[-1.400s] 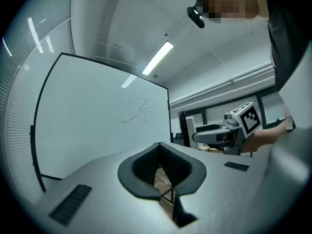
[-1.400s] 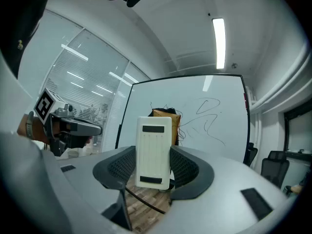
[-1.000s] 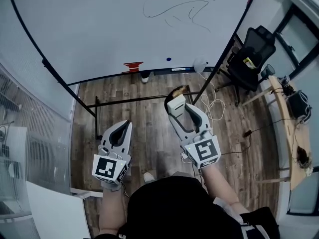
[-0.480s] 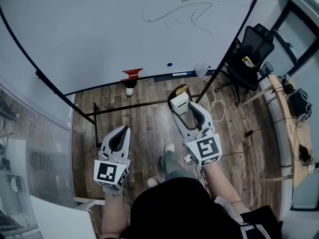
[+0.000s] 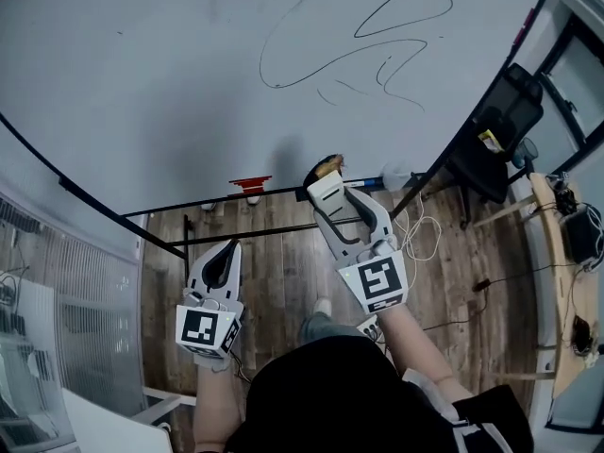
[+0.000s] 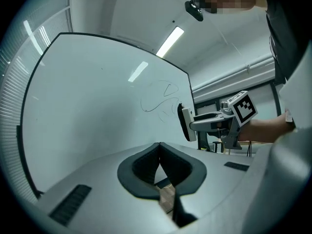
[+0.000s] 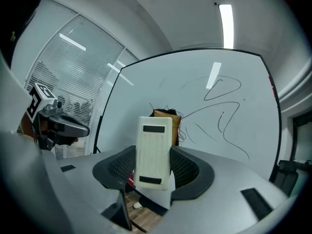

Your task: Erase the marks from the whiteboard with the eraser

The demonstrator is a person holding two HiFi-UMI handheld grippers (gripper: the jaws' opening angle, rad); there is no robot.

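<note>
The whiteboard [image 5: 160, 83] fills the top of the head view, with thin black looping marks [image 5: 359, 41] at its upper right. My right gripper [image 5: 330, 192] is shut on a cream-white eraser [image 5: 327, 187], held up near the board's lower edge and well below the marks. In the right gripper view the eraser [image 7: 154, 152] stands upright between the jaws, and the marks [image 7: 219, 111] lie beyond it to the right. My left gripper [image 5: 222, 264] hangs lower at the left, shut and holding nothing. The left gripper view shows its closed jaws, the board [image 6: 87, 106] and the eraser [image 6: 186, 123].
A red object [image 5: 250, 183] sits on the board's tray. The board's black stand [image 5: 245, 236] crosses the wood floor [image 5: 283, 281]. A black office chair [image 5: 500, 125] and a desk [image 5: 566, 253] stand at the right, with cables on the floor. A glass partition [image 5: 57, 300] runs along the left.
The person has stepped closer to the board, which now fills more of the view. The right gripper with the eraser has risen toward the board's lower edge. The left gripper has hardly moved.
</note>
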